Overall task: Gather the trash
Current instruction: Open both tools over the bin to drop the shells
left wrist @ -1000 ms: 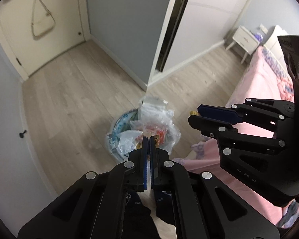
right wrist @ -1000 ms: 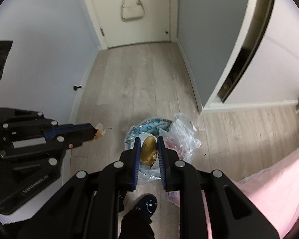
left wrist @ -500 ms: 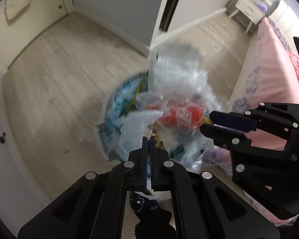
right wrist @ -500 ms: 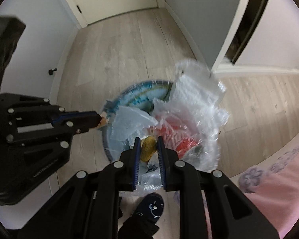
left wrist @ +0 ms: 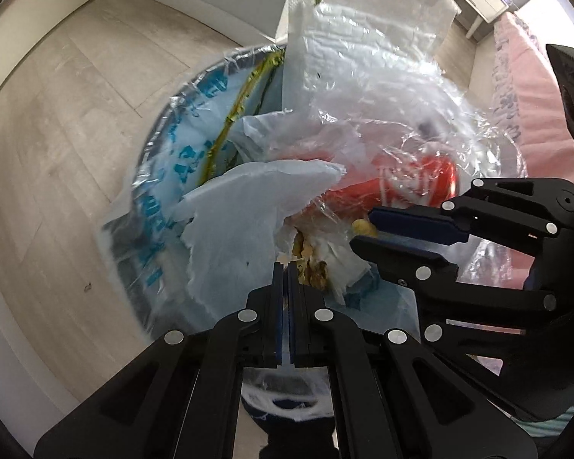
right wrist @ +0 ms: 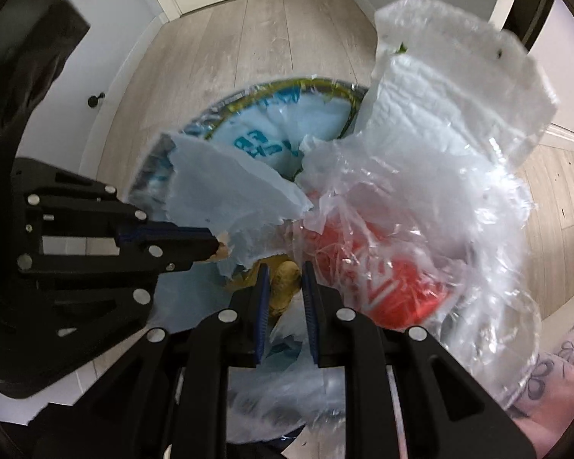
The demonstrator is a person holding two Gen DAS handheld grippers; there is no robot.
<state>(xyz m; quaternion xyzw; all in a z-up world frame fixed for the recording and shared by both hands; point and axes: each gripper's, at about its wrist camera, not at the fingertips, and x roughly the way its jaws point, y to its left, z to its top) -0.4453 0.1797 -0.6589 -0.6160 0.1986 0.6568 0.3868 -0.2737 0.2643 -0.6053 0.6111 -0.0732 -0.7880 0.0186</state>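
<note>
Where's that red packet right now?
The red packet lies in the trash bin, under clear plastic wrap, just right of the right gripper in the right wrist view.

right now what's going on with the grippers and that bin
A person holds both grippers over a full trash bin lined with a printed bag. The right gripper is shut on a yellowish-brown scrap, just above the plastic wrap and red packaging. The left gripper is shut too, with a small pale crumb at its tip.
</note>
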